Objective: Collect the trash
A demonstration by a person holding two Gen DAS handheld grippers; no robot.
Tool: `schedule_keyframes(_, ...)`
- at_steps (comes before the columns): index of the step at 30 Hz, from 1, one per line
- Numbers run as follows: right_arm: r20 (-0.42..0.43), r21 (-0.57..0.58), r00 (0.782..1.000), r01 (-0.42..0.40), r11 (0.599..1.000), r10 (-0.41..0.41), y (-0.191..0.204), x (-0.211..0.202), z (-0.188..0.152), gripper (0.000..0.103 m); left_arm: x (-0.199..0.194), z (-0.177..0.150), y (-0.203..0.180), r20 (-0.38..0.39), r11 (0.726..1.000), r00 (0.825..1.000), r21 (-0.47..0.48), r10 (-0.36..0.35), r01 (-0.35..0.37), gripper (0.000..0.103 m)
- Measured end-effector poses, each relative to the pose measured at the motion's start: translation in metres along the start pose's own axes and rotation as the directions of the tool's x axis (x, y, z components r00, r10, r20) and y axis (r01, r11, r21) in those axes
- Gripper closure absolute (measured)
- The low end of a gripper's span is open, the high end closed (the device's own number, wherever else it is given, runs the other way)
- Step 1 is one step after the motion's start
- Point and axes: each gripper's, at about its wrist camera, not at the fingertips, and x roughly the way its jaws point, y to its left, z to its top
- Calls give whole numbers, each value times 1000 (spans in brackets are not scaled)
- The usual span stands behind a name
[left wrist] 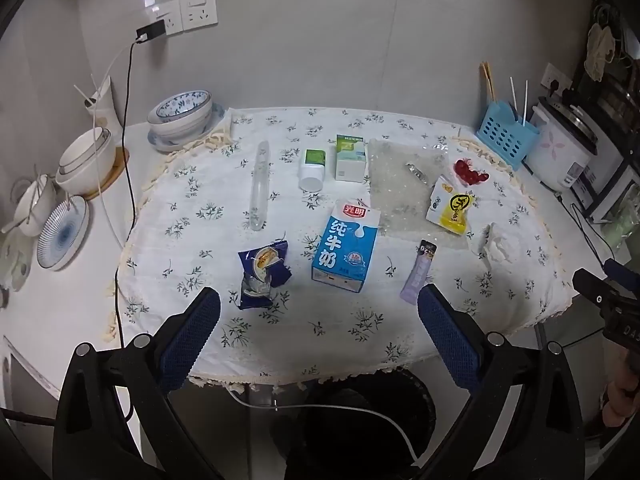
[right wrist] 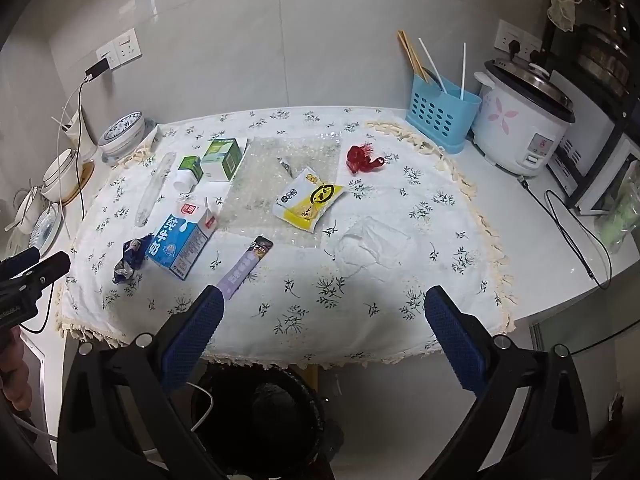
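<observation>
Blue-padded and spread wide, my left gripper and right gripper hang empty over the table's near edge. On the floral cloth lie a milk carton, blue wrapper, purple sachet, yellow packet and tissue. Below stands a black bin.

Blue milk carton lies flat among wrappers

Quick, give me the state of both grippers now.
Left gripper: open, blue-padded fingers spread wide, holding nothing.
Right gripper: open, blue-padded fingers spread wide, holding nothing.
</observation>
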Motion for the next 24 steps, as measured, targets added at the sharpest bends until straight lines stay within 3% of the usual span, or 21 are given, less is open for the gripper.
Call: schedule_keyframes(24,-8,11,1000,-4,1000,5,0,7,1,6,10,0,-4,-32,1000,999,0,3,-3,6)
